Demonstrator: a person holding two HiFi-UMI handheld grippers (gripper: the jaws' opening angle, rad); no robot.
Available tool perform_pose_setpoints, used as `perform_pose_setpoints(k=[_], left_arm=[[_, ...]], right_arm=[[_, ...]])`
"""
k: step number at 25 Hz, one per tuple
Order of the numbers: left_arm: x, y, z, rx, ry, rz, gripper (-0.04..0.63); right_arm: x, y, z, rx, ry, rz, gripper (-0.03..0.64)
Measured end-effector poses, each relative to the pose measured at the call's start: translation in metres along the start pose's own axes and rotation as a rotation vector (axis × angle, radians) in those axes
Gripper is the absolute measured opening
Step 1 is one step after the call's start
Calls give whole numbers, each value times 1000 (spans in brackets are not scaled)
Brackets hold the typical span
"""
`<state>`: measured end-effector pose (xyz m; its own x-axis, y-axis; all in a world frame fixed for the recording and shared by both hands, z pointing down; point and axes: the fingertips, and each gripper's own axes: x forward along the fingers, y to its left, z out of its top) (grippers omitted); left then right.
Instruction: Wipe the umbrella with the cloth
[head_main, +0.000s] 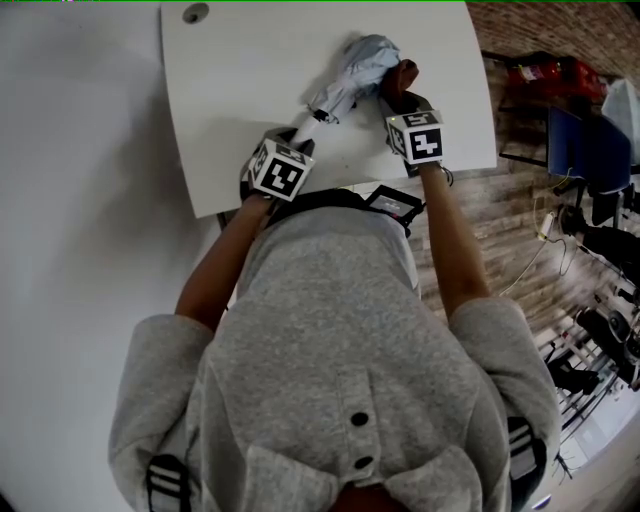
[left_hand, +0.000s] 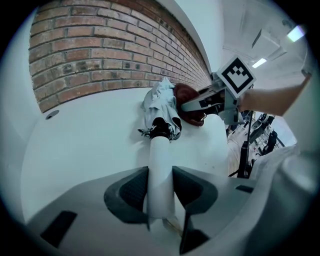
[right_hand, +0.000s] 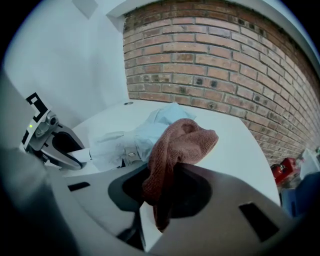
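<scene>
White table (head_main: 235, 70): left gripper (left_hand: 161, 192) clamps umbrella (left_hand: 162, 106) by handle; right gripper (right_hand: 162, 192) pinches cloth (right_hand: 182, 140), lower end hidden between jaws.

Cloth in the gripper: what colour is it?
The cloth is reddish brown, seen best in the right gripper view.

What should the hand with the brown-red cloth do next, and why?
Probably slide the cloth along the folded umbrella. The right tool is shut on the cloth, which sits right beside it, and the left tool clamps the white handle, so the umbrella looks steady on the table for a wiping stroke.
</scene>
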<state>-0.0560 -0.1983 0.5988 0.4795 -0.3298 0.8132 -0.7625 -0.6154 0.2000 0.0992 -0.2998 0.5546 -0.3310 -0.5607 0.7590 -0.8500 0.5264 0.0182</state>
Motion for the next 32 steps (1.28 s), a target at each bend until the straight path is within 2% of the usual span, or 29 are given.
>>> perform_pose_setpoints(k=[12,32], left_arm=[[-2,0,4,12,-19,5,156],[-1,-1,5,8,-20,-6,155]], right_arm=[[1,55,-6,-78,27,113,95],[-2,91,-9,-93,27,180,95]])
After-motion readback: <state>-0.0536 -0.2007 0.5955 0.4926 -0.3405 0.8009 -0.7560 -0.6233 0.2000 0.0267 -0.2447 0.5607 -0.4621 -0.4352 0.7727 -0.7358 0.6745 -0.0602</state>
